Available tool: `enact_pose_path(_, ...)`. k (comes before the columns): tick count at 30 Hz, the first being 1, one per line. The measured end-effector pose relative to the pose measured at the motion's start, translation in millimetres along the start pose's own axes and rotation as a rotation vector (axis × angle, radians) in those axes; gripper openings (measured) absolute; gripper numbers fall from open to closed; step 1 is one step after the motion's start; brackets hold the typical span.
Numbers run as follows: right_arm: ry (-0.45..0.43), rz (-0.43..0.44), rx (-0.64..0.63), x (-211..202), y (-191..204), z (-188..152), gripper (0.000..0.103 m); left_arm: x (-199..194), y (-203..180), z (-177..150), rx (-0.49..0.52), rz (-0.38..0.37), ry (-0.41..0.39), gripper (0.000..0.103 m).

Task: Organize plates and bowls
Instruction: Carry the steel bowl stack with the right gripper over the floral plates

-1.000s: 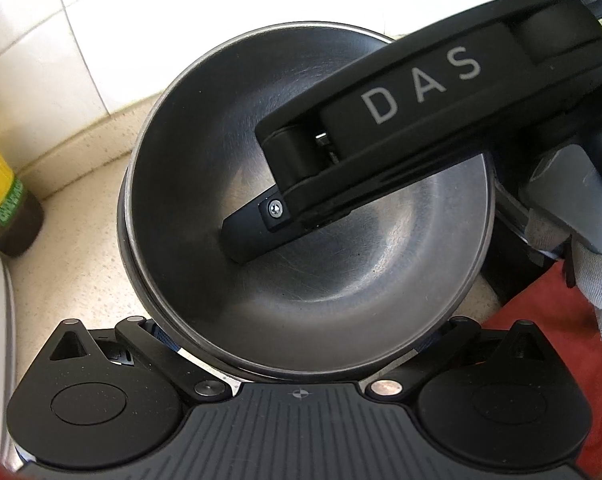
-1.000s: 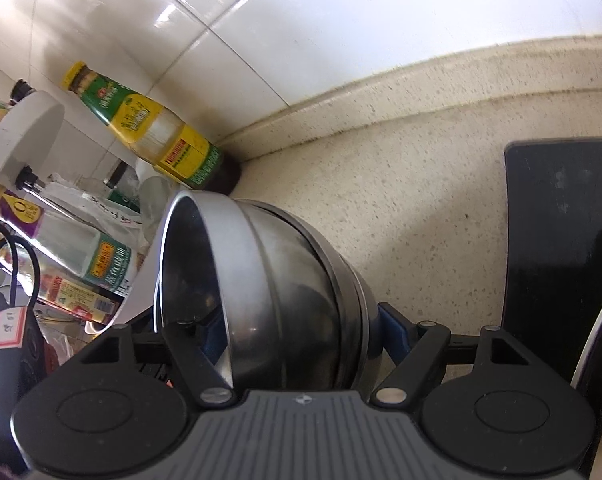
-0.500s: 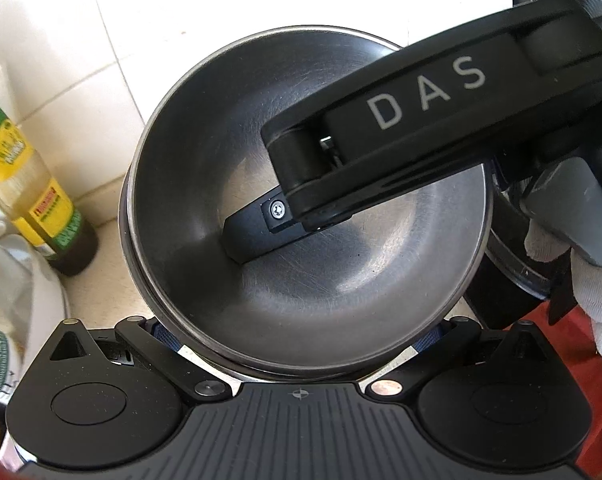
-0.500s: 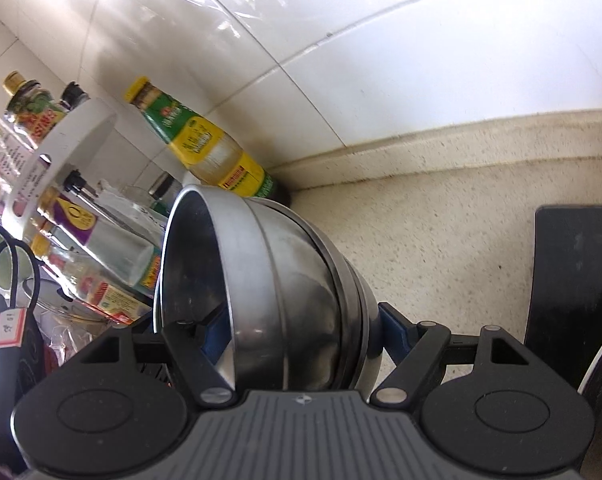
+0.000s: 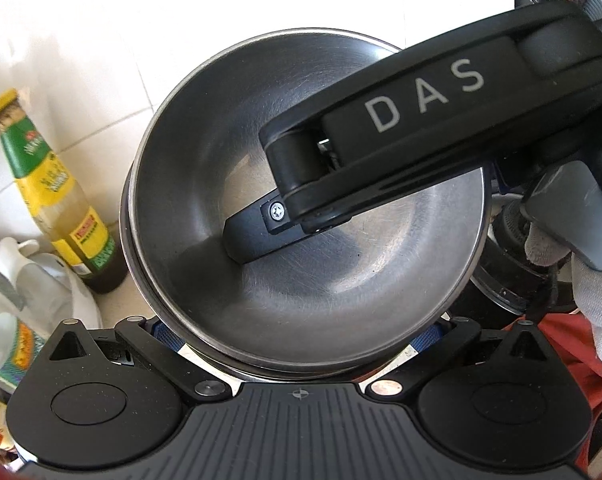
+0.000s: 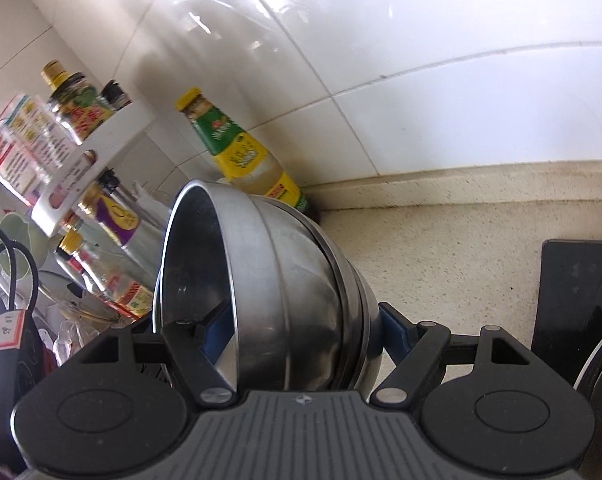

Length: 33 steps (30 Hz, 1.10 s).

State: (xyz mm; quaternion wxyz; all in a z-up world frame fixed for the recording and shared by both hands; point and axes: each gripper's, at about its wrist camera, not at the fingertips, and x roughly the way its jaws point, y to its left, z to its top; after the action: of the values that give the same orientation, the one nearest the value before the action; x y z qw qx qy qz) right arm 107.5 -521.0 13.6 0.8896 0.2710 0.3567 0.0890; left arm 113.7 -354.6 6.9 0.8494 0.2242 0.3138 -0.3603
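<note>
Left wrist view: the left gripper [image 5: 301, 332] has its jaws clenched on the stack of steel bowls [image 5: 301, 216], beside a sauce bottle [image 5: 57, 200].

Right wrist view: the right gripper [image 6: 297, 332] has its jaws grasping the same stack [image 6: 277, 292] above the bench [image 6: 441, 252].

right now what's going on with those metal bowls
A person is holding a nested stack of steel bowls with both tools at once. The right tool clamps the stack's wall, one finger inside the top bowl and one outside. The left tool has the stack between its fingers at the near edge, but how firmly it grips can't be told. The stack is tilted and appears to be off the speckled counter, near a yellow-labelled sauce bottle by the tiled wall.
</note>
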Motion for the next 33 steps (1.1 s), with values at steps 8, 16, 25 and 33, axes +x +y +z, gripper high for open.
enact_pose_path(8,-0.025,-0.008,-0.049,-16,42,-4,0.073,-35,-8,-13,-0.001,0.014,-0.052,0.103)
enact_pose_path(16,-0.038,-0.006,-0.085,-27,80,-14,0.073,-69,-12,-29,-0.013,0.026,-0.083,0.103)
enact_pose_path(25,-0.022,0.01,-0.119,-27,124,-42,0.073,-101,-27,-65,-0.043,0.052,-0.086,0.103)
enact_pose_path(33,0.0,0.041,-0.145,-31,163,-77,0.073,-140,-42,-103,-0.069,0.089,-0.082,0.103)
